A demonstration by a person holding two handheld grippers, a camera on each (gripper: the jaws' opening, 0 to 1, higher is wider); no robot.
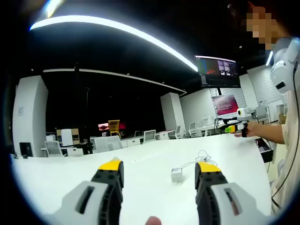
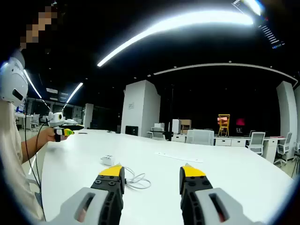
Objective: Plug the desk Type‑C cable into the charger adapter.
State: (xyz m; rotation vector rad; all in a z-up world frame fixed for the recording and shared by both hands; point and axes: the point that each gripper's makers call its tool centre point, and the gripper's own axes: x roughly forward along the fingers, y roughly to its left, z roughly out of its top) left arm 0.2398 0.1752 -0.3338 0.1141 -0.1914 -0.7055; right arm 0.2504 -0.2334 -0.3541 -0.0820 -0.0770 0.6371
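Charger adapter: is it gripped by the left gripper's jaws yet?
No. The charger adapter sits on the white table, beyond the open left gripper.

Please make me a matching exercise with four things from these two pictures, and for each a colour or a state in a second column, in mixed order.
Column one:
1. adapter
2. cable
3. left claw
4. table

Column two:
A. open, holding nothing
B. small white block lying on the table
C. wide white surface
D. thin white loops lying on the table

Pairs: 1-B, 2-D, 3-A, 4-C
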